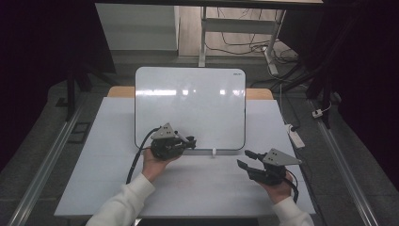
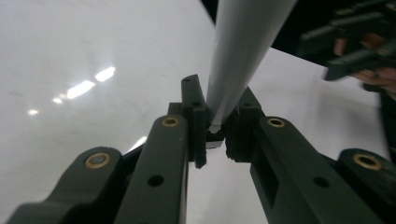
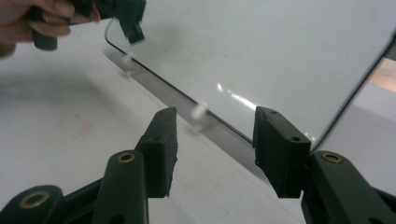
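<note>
Sleeved forearms are reaching in over the near edge of the tabletop [image 1: 108,155], each hand carrying a hand-held gripper.

Near the middle of the tabletop, the left hand-held gripper [image 1: 190,141] is clenching the lower edge of the whiteboard [image 1: 188,103]; the left gripper view is showing its 2 jaws pinched on that thin edge [image 2: 219,116]. Whiteboard is standing tilted on small white clip feet [image 3: 198,114], its top leaning toward the far edge. Toward the near right corner, the right hand-held gripper [image 1: 247,160] is hovering released, jaws apart with nothing between them, pointing at the whiteboard's lower edge and lying apart from it.
</note>
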The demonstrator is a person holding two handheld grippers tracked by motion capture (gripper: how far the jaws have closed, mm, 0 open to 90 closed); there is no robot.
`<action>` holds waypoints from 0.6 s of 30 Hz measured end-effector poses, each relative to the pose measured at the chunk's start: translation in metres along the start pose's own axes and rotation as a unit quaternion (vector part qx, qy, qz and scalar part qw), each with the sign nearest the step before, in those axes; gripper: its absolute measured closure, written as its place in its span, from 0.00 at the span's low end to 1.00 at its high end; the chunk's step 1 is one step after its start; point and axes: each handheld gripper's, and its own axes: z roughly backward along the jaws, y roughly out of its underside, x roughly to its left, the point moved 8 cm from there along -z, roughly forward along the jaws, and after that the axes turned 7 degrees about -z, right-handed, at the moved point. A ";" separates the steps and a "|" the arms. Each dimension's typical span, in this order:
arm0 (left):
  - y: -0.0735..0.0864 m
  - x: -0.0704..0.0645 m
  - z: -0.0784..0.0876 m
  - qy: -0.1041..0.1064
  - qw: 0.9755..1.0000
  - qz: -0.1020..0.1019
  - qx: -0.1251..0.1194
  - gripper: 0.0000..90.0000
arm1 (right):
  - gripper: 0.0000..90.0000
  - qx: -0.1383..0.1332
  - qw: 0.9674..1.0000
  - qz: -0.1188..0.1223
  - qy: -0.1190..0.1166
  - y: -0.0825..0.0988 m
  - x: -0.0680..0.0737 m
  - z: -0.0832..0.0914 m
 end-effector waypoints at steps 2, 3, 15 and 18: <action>0.002 -0.007 -0.002 0.015 1.000 0.002 0.010 0.88 | 0.56 -0.005 1.000 0.005 -0.007 -0.004 0.007 -0.002; 0.003 -0.009 -0.004 0.021 1.000 0.005 0.013 0.88 | 0.55 -0.009 1.000 0.011 -0.015 -0.008 0.013 -0.005; 0.010 -0.028 -0.022 0.078 0.995 0.020 0.054 0.88 | 0.53 -0.022 0.998 0.032 -0.050 -0.035 0.046 -0.019; 0.011 -0.034 -0.027 0.089 0.994 0.019 0.064 0.88 | 0.53 -0.020 0.997 0.035 -0.061 -0.044 0.056 -0.029</action>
